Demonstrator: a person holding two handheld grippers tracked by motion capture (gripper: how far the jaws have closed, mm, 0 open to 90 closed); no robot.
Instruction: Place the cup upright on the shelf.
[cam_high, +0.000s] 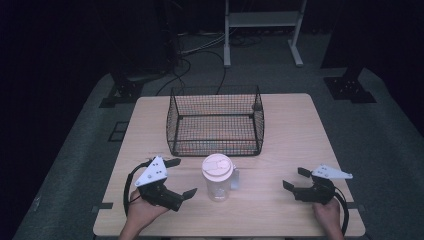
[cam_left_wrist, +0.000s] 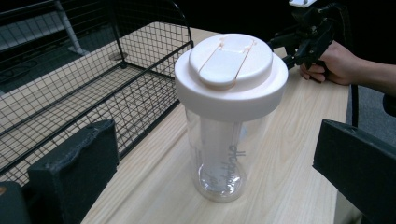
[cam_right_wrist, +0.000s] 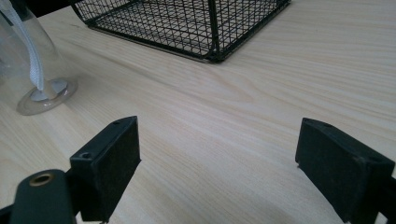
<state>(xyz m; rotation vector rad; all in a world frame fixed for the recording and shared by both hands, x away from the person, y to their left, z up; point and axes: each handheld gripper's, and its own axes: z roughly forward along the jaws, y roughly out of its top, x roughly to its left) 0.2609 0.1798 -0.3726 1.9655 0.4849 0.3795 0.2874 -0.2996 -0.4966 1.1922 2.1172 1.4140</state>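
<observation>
Your left gripper (cam_high: 181, 177) is black, with two blocky flat-faced jaws and a pale grey three-cornered plate on top, dotted with small dark screw holes. A black cable loops from its rear. Your right gripper (cam_high: 295, 178) matches: black body, grey plate, black cable curling past your bare right hand (cam_high: 327, 214). A brass-ringed hole shows near one jaw.

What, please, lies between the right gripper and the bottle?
Nothing: in the high view, bare table separates the right gripper from the bottle.
</observation>
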